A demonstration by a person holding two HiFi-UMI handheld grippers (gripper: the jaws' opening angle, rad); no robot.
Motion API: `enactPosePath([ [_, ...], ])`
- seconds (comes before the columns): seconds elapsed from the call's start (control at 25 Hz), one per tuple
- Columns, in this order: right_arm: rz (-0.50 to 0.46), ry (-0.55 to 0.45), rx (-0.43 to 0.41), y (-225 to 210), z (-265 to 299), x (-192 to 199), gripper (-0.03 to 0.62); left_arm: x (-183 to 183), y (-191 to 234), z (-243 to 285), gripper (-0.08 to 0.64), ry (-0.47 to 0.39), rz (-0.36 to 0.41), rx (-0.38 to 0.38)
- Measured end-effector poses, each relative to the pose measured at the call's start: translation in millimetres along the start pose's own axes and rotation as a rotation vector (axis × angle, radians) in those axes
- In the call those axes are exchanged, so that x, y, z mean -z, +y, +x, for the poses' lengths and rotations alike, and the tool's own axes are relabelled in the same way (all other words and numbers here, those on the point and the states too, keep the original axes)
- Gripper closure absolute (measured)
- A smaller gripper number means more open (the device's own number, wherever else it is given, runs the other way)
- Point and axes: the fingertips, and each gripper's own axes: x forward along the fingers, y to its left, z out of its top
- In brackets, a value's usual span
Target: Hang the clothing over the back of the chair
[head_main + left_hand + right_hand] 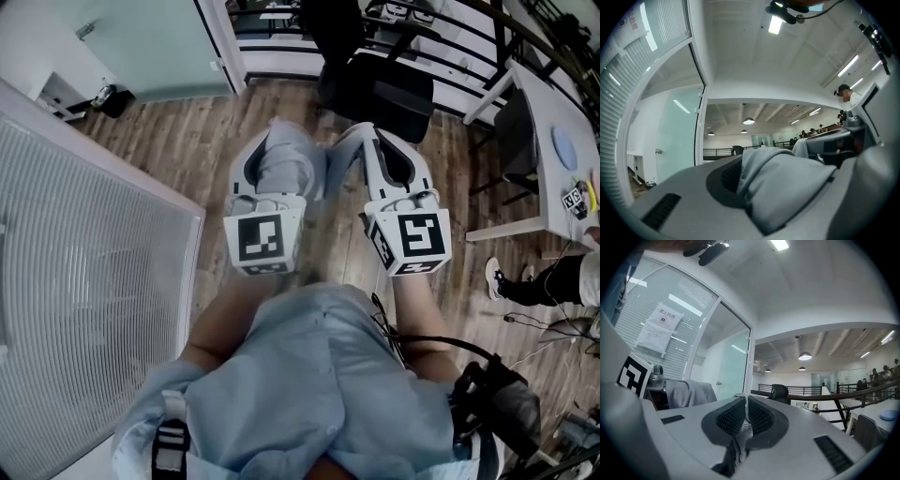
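A grey piece of clothing is bunched over the tip of my left gripper, with a thinner fold of it running across to my right gripper. Both grippers are held side by side at chest height. In the left gripper view a thick wad of the grey clothing fills the shut jaws. In the right gripper view the black pads pinch a narrow fold of the clothing. A black office chair stands ahead on the wooden floor, beyond both grippers, and shows small in the right gripper view.
A white slatted panel runs along the left. A glass door is at the far left. A black railing stands behind the chair. A white desk is at the right, with a person's leg and shoe below it.
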Motion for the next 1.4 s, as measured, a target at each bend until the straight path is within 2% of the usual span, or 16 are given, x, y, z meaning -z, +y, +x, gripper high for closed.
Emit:
enactPosePath([
  [0.32, 0.003, 0.018, -0.012, -20, 55, 13, 0.575, 27, 16, 53, 0.526, 0.044, -0.010, 0.007],
  [0.64, 0.040, 0.032, -0.058, -71, 149, 32, 0.575, 48, 38, 153, 0.526, 0.082, 0.002, -0.028],
  [0.88, 0.057, 0.019, -0.097, -110, 225, 29, 0.574, 45, 61, 229, 0.526, 0.095, 0.030, -0.058],
  [1.16, 0.036, -0.015, -0.141, -143, 297, 19, 0.575, 38, 88, 299, 0.526, 0.070, 0.031, -0.106],
  [1.4, 0.023, -0.027, -0.181, -150, 348, 12, 0.575, 36, 117, 340, 0.526, 0.068, 0.009, -0.150],
])
